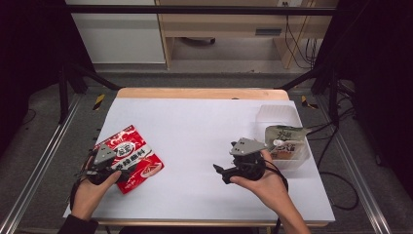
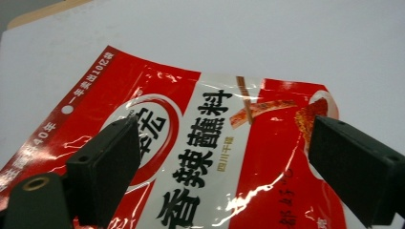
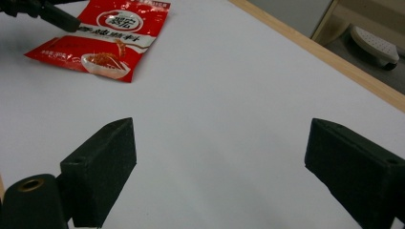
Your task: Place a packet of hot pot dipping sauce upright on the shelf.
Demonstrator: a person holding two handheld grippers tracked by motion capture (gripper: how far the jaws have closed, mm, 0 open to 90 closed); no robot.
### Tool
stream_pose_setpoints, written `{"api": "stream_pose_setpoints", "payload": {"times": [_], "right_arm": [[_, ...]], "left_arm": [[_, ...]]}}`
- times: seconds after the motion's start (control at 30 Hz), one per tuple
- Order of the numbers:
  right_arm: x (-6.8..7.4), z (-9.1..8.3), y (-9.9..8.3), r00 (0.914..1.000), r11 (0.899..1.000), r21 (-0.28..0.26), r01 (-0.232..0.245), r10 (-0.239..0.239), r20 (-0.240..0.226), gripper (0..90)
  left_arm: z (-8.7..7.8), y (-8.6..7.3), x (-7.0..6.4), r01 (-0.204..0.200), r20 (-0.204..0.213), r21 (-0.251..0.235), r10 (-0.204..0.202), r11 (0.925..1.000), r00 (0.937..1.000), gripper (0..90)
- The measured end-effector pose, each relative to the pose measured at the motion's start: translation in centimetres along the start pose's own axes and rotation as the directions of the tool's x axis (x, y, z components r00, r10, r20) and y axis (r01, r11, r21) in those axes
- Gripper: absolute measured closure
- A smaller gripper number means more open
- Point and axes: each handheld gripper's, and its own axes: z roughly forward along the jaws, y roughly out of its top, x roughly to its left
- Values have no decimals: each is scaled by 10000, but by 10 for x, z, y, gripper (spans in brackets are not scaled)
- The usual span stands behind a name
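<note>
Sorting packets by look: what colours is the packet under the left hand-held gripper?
Red with a white band, the packet shows best in the left gripper view.

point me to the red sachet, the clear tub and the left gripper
red sachet (image 2: 267, 157), left gripper view, on its printed front between the open jaws.
clear tub (image 1: 277, 113), high view, on its bare far wall.
left gripper (image 1: 127, 170), high view, midway between its fingertips, over the sachet.

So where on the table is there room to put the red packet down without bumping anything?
The widest bare stretch is the white middle of the table, between the red packet at the left and the clear tub at the right. The far strip along the wooden edge is free too. It is crowded by the tub, which holds a green pouch, beside the right gripper.
</note>
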Motion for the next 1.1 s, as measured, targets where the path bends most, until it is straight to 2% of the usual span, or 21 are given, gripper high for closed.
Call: {"api": "stream_pose_setpoints", "payload": {"times": [0.2,0.57,0.63,0.7,0.73,0.77,0.8,0.9,1.1], "right_arm": [[10,12,-10,9996,9997,133,-182,184,-206,112],[36,41,-39,9994,9979,562,-323,329,-95,134],[40,44,-42,9995,9972,694,-261,272,-144,135],[43,46,-43,9994,9970,728,-254,271,-220,136],[48,48,-45,9996,9964,854,9,16,-287,139],[49,50,-45,9996,9959,905,89,-63,-290,139],[51,51,-46,9994,9953,955,144,-113,-328,139],[52,53,-47,9992,9947,1013,164,-127,-368,141],[51,54,-48,9992,9936,1120,126,-81,-401,141]], "left_arm": [[-3,-3,11,157,-246,-73,-159,9998,9996,116],[-7,-11,36,-162,-911,-162,146,9997,9957,117],[-9,-14,44,-195,-1113,-307,160,9993,9937,118],[-9,-15,47,-194,-1154,-336,154,9992,9932,118],[-9,-18,54,-109,-1292,-316,68,9994,9916,118],[-9,-18,54,-109,-1292,-316,68,9994,9916,118],[-8,-21,60,-6,-1416,-282,-34,9996,9899,118],[-7,-24,65,70,-1497,-315,-117,9995,9887,119],[1,-28,79,164,-1572,-56,-171,9999,9874,125]]}}
